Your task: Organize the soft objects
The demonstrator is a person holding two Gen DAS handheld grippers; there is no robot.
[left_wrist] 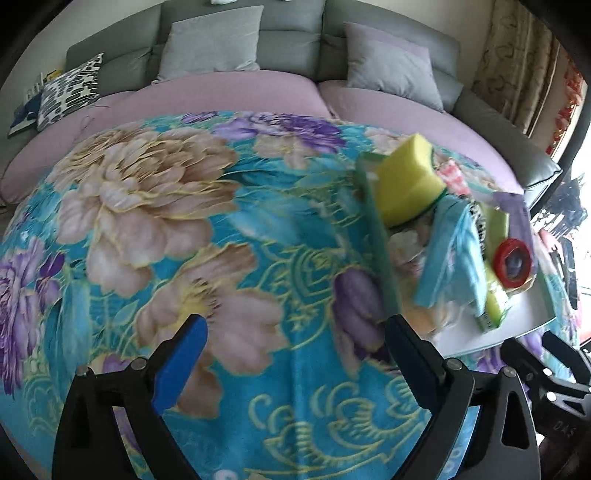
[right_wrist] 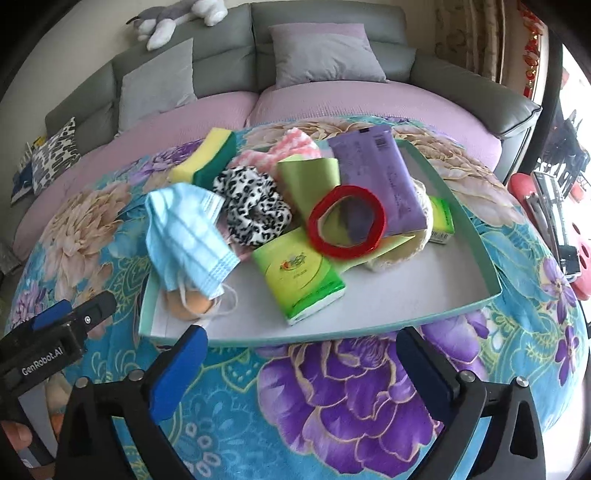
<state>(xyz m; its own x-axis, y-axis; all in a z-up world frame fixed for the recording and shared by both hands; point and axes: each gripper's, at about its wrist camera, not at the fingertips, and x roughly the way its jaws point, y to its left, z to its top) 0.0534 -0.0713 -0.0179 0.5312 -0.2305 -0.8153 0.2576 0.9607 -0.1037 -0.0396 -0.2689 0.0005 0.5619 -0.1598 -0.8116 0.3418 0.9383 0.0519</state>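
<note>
A shallow tray (right_wrist: 491, 275) with a green rim and white floor lies on a floral blanket (right_wrist: 332, 398). Piled in it are a blue face mask (right_wrist: 188, 236), a leopard scrunchie (right_wrist: 255, 206), a pink-white cloth (right_wrist: 291, 147), a purple tissue pack (right_wrist: 376, 177), a red ring (right_wrist: 347, 221), green tissue packs (right_wrist: 299, 273) and an orange puff (right_wrist: 188, 306). A yellow-green sponge (right_wrist: 207, 155) sits at the tray's far left corner. My right gripper (right_wrist: 303, 339) is open and empty at the tray's near rim. My left gripper (left_wrist: 295, 350) is open and empty over the blanket, left of the tray (left_wrist: 384, 251).
Behind the blanket runs a grey sofa (right_wrist: 325, 29) with lilac seat pads and grey cushions (right_wrist: 325, 55). A plush toy (right_wrist: 177, 18) lies on its back, and a patterned cushion (left_wrist: 70, 92) sits at the left end. A red object (right_wrist: 524, 192) stands at the right.
</note>
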